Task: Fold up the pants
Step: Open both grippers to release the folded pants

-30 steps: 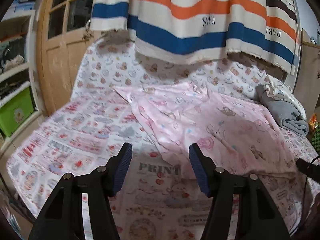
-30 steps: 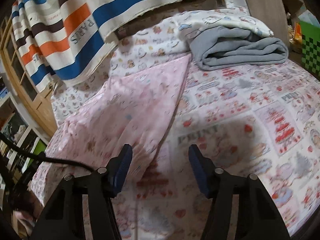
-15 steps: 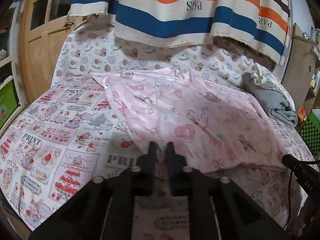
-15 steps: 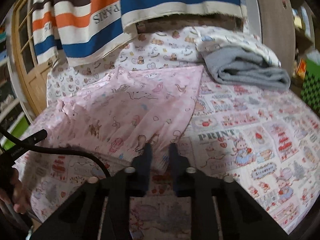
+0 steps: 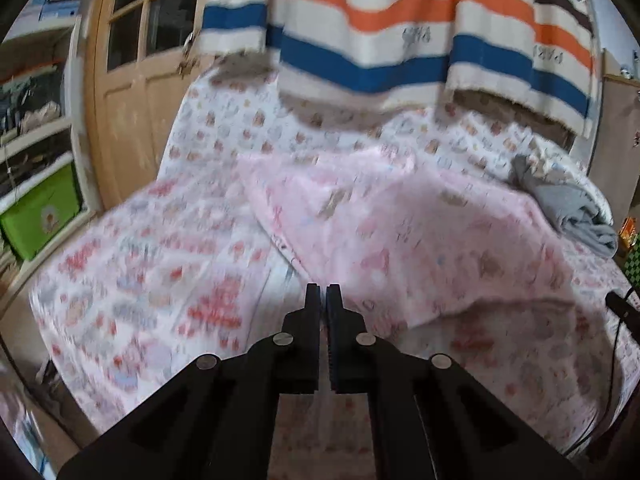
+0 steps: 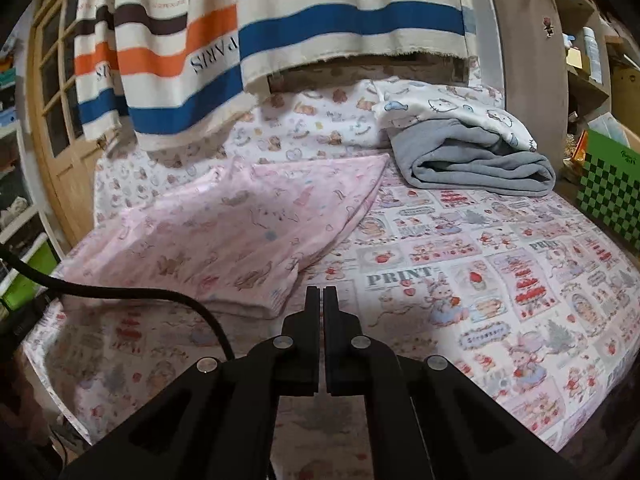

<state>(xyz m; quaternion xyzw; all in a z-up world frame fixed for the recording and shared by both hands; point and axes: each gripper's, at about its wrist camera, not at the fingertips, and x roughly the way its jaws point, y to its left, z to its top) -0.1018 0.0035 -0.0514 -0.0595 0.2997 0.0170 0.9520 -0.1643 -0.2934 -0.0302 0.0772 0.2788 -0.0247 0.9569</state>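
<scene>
On the bed, pants: the pink printed pants (image 5: 400,232) lay spread over the patterned bed sheet (image 6: 480,280), toward its left half, with the waist-or-hem end nearest the person and the rest running to the far side.
Near edge: it looked slightly raised off the sheet, with shadow under it between the two near corners.
Left gripper: the left gripper (image 5: 323,292) was clenched, and the near left corner of the pants narrowed right into its tips, so it appeared to pinch that corner; blur kept this from being certain.
Right gripper: the right gripper (image 6: 322,292) was also clenched, with the near right corner of the pants just beside its left finger; whether any cloth was caught between the pads could not be told.
Step in hand: judged to be taking both near corners in order to carry them to the far end.
Doing it well: the right pinch probably needed checking before lifting, since a corner held on one side only would drag the fold askew; both corners would best rise together and land square on the far corners.
Hazards: a black cable (image 6: 160,296) crossed the near left of the pants and could snag.
Surroundings: a rolled grey blanket (image 6: 472,164) sat far right, well apart; a striped cloth (image 6: 320,20) hung behind the bed.
</scene>
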